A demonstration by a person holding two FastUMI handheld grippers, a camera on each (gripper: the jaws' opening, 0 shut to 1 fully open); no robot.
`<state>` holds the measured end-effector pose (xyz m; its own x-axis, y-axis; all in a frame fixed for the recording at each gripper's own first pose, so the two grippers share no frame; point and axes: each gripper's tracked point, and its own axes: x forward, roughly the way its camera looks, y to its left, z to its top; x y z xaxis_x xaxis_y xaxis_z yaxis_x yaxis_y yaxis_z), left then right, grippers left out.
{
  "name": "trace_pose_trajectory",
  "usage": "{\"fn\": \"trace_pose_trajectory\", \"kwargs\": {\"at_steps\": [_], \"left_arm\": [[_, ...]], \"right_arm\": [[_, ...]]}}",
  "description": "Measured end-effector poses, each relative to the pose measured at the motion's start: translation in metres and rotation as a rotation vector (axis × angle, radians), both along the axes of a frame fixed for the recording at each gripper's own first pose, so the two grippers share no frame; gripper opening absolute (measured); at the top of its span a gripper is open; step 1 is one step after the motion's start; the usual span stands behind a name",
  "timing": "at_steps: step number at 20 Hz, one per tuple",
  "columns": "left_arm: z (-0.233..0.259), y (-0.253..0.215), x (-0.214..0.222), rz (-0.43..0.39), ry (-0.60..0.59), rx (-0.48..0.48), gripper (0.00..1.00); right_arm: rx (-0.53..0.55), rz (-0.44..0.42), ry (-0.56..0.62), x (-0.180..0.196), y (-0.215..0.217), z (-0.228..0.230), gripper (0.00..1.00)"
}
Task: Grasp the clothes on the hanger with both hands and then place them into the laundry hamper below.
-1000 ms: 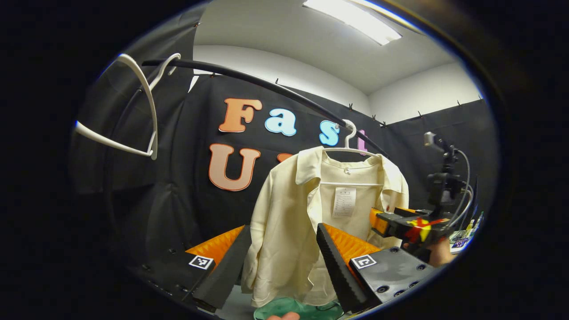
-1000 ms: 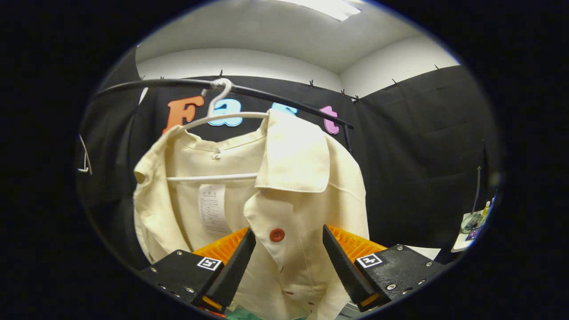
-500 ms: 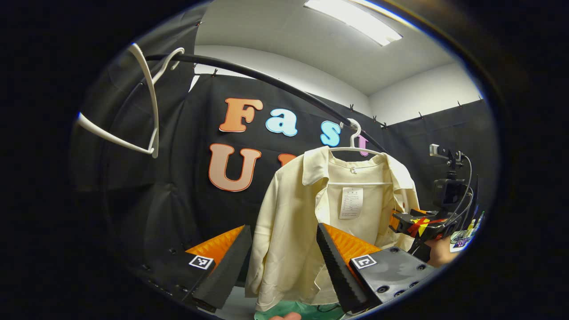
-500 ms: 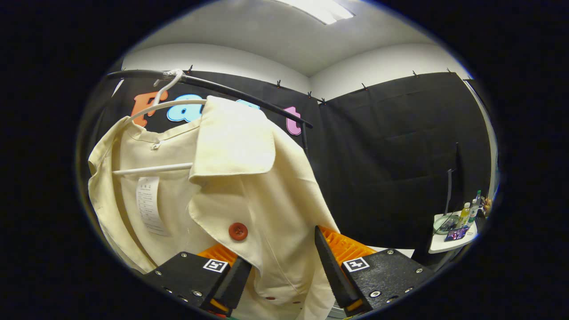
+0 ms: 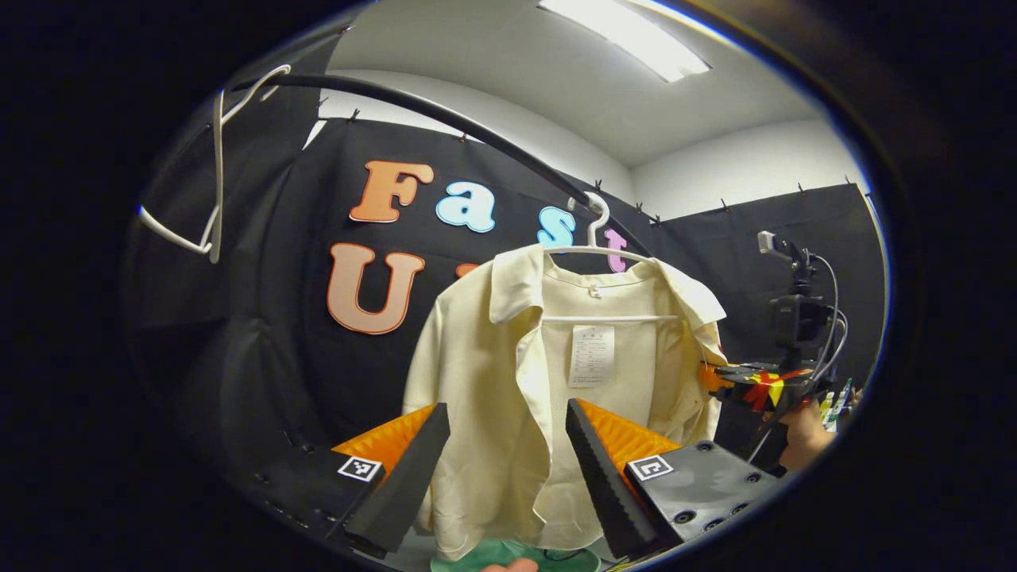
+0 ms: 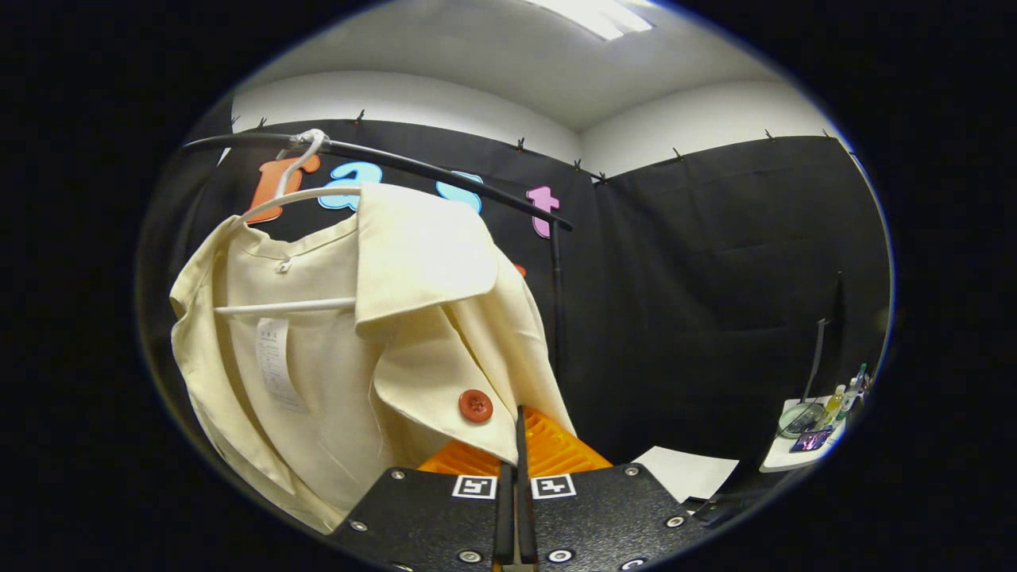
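left gripper (image 5: pixel 504 453) hanging spread apart before cream button-front shirt (image 5: pixel 508 373), not touching | shirt hanging on white plastic hanger (image 5: pixel 592 246) from black rail (image 5: pixel 445 119) | right gripper (image 6: pixel 516 445) pinching shirt's front edge | judgement: left should be closing on the opposite panel, then lifting together | green hamper rim (image 5: pixel 477 556) lying below; black cloth walls, ceiling light.

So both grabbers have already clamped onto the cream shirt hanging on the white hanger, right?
Not both. In the right gripper view the right gripper is shut on the cream shirt front edge. In the left gripper view the left gripper is open, unclamped. The shirt does hang on the white hanger.
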<state>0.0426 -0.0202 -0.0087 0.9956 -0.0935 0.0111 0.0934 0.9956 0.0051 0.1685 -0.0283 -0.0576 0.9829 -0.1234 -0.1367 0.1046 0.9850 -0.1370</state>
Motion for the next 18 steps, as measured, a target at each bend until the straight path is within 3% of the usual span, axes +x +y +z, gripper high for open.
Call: {"fn": "trace_pose_trajectory", "kwargs": {"at_steps": [3, 8, 11, 14, 15, 18], "left_arm": [[-0.014, -0.015, 0.038, -0.006, 0.001, 0.02, 0.97], [-0.035, 0.005, 0.101, 0.188, -0.04, 0.137, 0.97], [-0.042, 0.02, 0.125, 0.252, -0.072, 0.221, 1.0], [-0.039, 0.033, 0.123, 0.288, -0.093, 0.309, 0.95], [-0.036, 0.038, 0.119, 0.291, -0.102, 0.323, 0.73], [-0.02, 0.061, 0.108, 0.306, -0.121, 0.396, 0.3]], "right_arm": [[0.027, 0.054, 0.014, -0.023, 0.01, 0.006, 0.0], [0.016, 0.116, -0.01, -0.044, 0.021, 0.022, 0.0], [0.012, 0.135, -0.016, -0.047, 0.023, 0.026, 0.0], [0.006, 0.149, -0.022, -0.05, 0.024, 0.03, 0.0], [0.005, 0.151, -0.024, -0.05, 0.023, 0.031, 0.0], [0.003, 0.153, -0.022, -0.051, 0.022, 0.029, 0.0]]}}
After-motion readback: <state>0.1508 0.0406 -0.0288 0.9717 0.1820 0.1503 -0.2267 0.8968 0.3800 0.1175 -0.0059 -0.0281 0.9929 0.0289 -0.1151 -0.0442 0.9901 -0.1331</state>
